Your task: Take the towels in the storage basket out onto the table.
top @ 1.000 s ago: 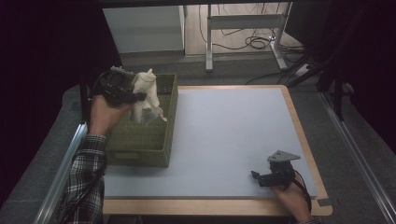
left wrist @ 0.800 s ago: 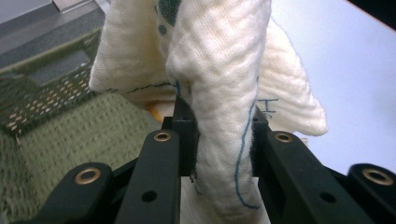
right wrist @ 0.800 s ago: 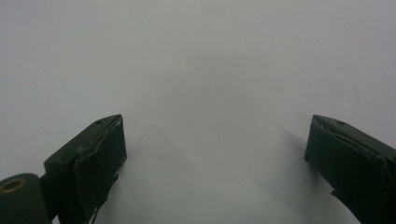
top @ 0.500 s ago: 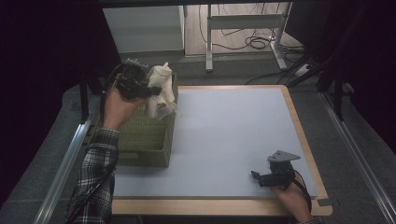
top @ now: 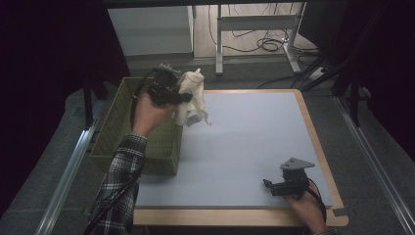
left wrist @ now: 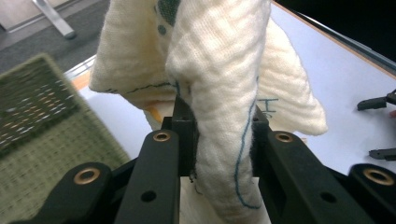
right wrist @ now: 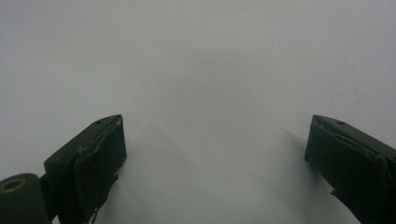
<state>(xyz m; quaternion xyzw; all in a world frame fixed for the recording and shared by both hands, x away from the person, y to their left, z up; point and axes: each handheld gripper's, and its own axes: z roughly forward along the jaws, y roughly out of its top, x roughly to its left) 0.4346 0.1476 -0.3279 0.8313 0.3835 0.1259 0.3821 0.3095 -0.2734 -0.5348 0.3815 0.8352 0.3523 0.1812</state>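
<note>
Cream cloth [left wrist: 219, 70] (pinched) in left gripper [left wrist: 217, 140]

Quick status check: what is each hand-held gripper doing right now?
Left hand-held gripper: closed on the cream cloth.
Right hand-held gripper: open, nothing between its jaws.

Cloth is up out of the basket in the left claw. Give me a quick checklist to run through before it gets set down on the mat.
1. Left claw shut on the cream cloth: ok.
2. Cloth clear of the green basket, hanging at its right rim: ok.
3. White mat bare under the cloth's landing spot: ok.
4. Right claw open, resting low on the mat, far from the cloth: ok.
5. Cloth hanging free of tangles: cannot tell, it is bunched.
</note>
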